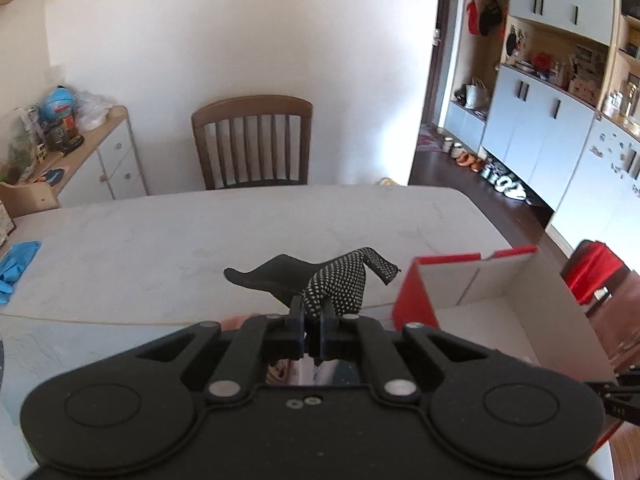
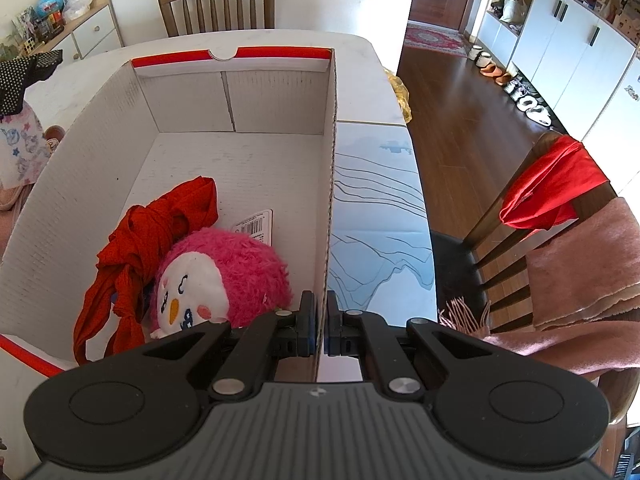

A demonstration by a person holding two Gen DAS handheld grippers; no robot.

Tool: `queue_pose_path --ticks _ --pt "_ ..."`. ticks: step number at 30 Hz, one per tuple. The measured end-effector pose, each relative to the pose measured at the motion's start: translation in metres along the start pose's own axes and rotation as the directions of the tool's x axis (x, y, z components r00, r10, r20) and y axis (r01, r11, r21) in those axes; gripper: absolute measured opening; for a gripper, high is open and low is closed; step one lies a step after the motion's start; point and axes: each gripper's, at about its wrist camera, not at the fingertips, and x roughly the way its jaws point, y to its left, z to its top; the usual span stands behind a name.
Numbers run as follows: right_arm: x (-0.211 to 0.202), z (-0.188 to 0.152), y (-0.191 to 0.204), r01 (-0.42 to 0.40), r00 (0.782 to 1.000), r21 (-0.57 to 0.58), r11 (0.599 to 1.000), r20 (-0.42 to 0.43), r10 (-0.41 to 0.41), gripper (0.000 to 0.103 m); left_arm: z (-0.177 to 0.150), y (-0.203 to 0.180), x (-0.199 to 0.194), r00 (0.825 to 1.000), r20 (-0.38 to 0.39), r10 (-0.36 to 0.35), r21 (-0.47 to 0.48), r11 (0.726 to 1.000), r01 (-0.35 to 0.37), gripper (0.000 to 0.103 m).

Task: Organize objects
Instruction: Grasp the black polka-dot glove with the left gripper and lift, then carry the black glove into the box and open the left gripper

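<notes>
A black glove with white dots hangs pinched between the left fingers, its cuff sticking out ahead of them. The open white, red-trimmed box stretches ahead of the right fingers, which clamp its right wall; inside, just left of them, lie a pink plush penguin and a knotted red cloth.

Dotted knit glove, matt cardboard box

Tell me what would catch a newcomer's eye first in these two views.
Probably the bright pink plush toy lying beside a knotted red cloth at the near end of the white cardboard box, whose right wall is pinched in the right claw. In the left wrist view, a black glove with white dots dangles from the shut left claw above the pale table, just left of the box.
</notes>
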Motion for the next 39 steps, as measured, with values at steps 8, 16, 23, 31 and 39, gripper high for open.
queue_pose_path --ticks 8,16,23,31,39 --pt "0.0 -0.001 -0.001 -0.006 1.0 -0.005 1.0 -0.004 0.006 0.003 -0.033 0.003 0.021 0.994 -0.11 0.001 0.004 1.0 -0.001 0.005" --pt "0.001 -0.002 -0.001 -0.007 1.0 -0.006 1.0 -0.004 0.007 0.003 -0.049 0.027 0.024 0.986 -0.161 0.033 -0.034 0.999 -0.039 0.006" --pt "0.001 -0.002 -0.001 -0.007 1.0 -0.004 1.0 -0.004 0.007 0.003 -0.033 0.044 -0.005 0.996 -0.076 0.04 -0.085 0.995 -0.047 0.006" --pt "0.0 -0.002 -0.001 -0.007 1.0 -0.005 1.0 -0.004 0.007 0.003 -0.006 0.039 -0.031 1.0 0.017 -0.02 -0.109 0.994 0.022 0.006" --pt "0.0 -0.002 -0.001 -0.005 1.0 -0.008 1.0 -0.003 0.005 0.003 0.015 -0.021 -0.038 0.985 0.08 -0.155 0.004 0.988 0.155 0.005"
